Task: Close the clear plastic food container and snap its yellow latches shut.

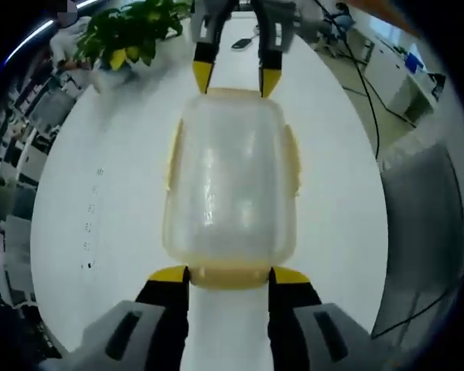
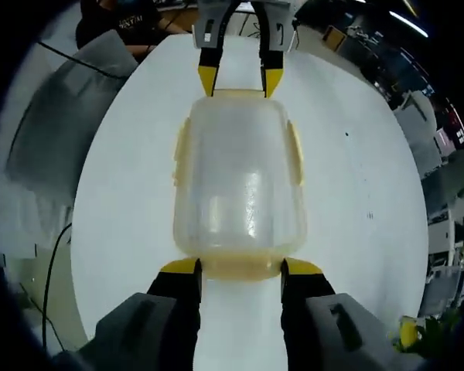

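Observation:
A clear plastic food container [image 1: 230, 178] with its lid on lies lengthwise on the white round table [image 1: 100, 193], a gripper at each end. Yellow latches run along its long sides [image 1: 174, 154] and across its ends. In the left gripper view, my left gripper [image 1: 229, 276] stands open, its yellow-tipped jaws flanking the near end latch [image 1: 229, 270]. My right gripper [image 1: 237, 79] stands open at the far end. The right gripper view mirrors this: container [image 2: 240, 178], right gripper [image 2: 241, 269] around the near latch [image 2: 241, 267], left gripper [image 2: 240, 81] opposite. Whether the latches are snapped down cannot be told.
A potted plant with yellow fruit [image 1: 127, 35] stands at one side of the table, beside a small dark flat object [image 1: 242, 43]. A grey chair [image 1: 421, 224] and a cable stand off the table's other side. Desks and a seated person [image 2: 131, 23] lie beyond.

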`<action>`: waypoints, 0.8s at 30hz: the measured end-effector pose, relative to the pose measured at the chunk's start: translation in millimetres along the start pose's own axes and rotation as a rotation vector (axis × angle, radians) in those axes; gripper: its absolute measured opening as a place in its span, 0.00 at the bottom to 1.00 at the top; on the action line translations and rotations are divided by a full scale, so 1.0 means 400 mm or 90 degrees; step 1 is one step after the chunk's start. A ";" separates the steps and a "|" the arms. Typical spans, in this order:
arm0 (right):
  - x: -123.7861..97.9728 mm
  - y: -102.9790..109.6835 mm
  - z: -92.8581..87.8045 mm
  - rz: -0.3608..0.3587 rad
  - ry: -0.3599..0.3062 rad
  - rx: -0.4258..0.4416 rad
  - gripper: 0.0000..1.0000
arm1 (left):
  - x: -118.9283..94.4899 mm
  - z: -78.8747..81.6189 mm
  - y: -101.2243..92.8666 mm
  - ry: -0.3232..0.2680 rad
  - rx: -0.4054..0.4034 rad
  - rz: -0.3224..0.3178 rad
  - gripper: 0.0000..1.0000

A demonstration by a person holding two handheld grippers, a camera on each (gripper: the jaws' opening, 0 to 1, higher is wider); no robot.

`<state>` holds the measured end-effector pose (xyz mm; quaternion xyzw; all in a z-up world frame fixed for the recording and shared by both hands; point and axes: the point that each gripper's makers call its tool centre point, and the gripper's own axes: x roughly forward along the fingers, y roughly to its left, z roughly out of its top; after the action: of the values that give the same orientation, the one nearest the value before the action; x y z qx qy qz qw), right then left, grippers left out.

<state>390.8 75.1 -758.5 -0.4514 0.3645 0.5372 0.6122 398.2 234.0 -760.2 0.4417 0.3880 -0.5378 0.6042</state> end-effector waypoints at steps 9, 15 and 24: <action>0.036 0.000 -0.049 0.031 -0.020 0.013 0.37 | 0.057 0.016 0.005 0.035 -0.002 -0.027 0.34; 0.041 0.006 -0.056 0.044 -0.031 0.020 0.37 | 0.068 0.019 0.012 0.053 -0.005 -0.039 0.34; 0.022 -0.009 -0.063 0.048 -0.049 0.024 0.37 | 0.050 0.053 0.024 0.039 -0.017 -0.031 0.33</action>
<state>396.6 53.9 -774.4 -0.4046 0.3673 0.5700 0.6135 410.2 208.1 -771.4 0.4399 0.4240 -0.5334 0.5849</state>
